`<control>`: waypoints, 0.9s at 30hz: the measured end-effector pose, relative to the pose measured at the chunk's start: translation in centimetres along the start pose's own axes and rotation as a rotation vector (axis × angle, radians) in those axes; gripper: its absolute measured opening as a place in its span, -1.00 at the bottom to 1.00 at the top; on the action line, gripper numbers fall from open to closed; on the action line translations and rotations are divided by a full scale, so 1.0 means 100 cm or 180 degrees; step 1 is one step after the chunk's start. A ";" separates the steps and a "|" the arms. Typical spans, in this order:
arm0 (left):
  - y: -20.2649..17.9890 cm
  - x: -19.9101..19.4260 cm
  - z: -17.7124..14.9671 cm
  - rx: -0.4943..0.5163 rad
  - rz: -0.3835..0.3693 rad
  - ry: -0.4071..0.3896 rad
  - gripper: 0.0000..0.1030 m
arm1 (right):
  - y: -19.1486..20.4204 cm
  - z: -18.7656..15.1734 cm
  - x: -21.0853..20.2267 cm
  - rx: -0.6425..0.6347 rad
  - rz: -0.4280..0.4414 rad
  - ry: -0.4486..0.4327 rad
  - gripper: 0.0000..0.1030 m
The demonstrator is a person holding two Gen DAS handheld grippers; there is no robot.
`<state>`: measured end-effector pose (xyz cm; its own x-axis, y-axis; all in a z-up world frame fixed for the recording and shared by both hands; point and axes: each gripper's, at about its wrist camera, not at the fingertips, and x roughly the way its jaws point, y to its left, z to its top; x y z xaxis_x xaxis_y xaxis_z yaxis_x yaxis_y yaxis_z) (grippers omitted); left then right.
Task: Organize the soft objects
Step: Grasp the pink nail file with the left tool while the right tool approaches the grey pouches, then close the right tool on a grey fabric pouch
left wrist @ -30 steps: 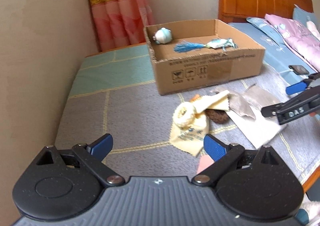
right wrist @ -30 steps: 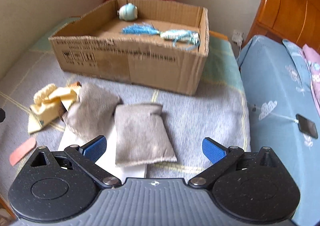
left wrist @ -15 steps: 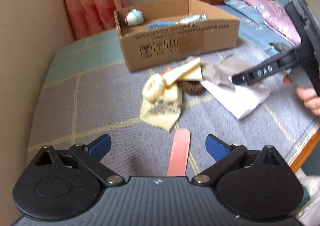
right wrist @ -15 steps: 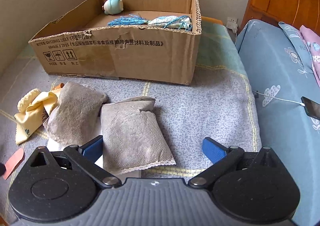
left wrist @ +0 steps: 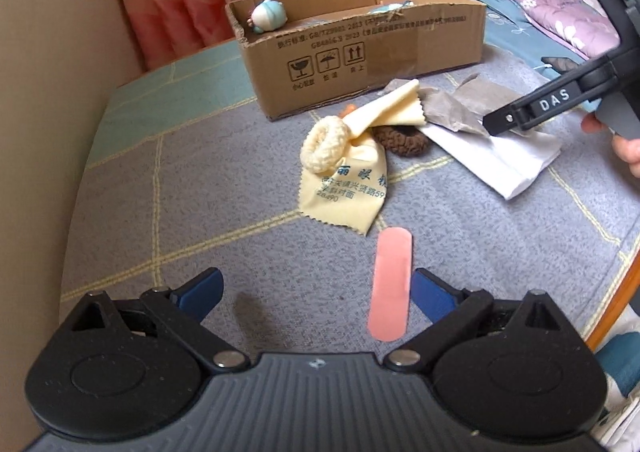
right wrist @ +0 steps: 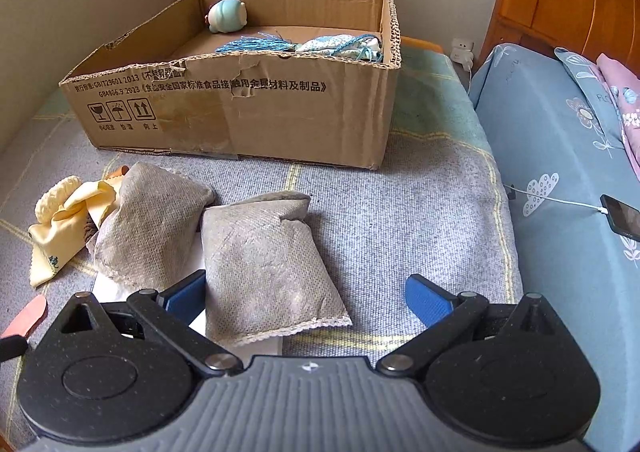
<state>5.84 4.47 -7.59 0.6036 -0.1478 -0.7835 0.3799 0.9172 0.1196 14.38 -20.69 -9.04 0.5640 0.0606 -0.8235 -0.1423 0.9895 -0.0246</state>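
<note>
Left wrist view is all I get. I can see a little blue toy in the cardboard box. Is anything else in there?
Observer: Yes. In the right wrist view a blue tassel and a patterned pouch lie in the cardboard box.
Operator: And the grey stuff outside it?
Observer: Two stuffed bags side by side: a left grey pouch and a right grey pouch.
Operator: Is the other gripper holding one?
Observer: No. The right gripper is open around the right grey pouch, not squeezing it.
</note>
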 end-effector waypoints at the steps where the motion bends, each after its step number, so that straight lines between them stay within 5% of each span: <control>1: 0.000 -0.001 0.000 0.0013 -0.0061 -0.0010 0.68 | 0.000 0.000 0.000 0.0001 0.0000 -0.0001 1.00; 3: -0.002 -0.003 0.002 0.0018 -0.0204 -0.0008 0.25 | 0.000 0.000 0.000 0.0000 -0.0001 -0.0006 1.00; 6: -0.008 -0.007 0.003 0.0051 -0.0326 -0.0006 -0.12 | 0.001 0.000 0.000 -0.0004 0.0001 -0.0014 1.00; 11: -0.017 -0.008 0.005 0.0166 -0.0377 0.0003 -0.46 | 0.000 -0.002 0.000 -0.0015 0.0008 -0.0029 1.00; 16: -0.018 -0.008 0.005 0.0206 -0.0458 0.0018 -0.67 | 0.000 -0.003 0.000 -0.0021 0.0013 -0.0041 1.00; 27: -0.019 -0.007 0.006 0.0125 -0.0447 0.0026 -0.68 | -0.002 -0.005 -0.001 -0.0067 0.0042 -0.0111 1.00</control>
<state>5.10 2.59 -6.91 0.5370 -0.2705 -0.7991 0.4874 0.8726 0.0322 13.88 -20.92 -9.22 0.5899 0.0785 -0.8037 -0.1666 0.9857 -0.0260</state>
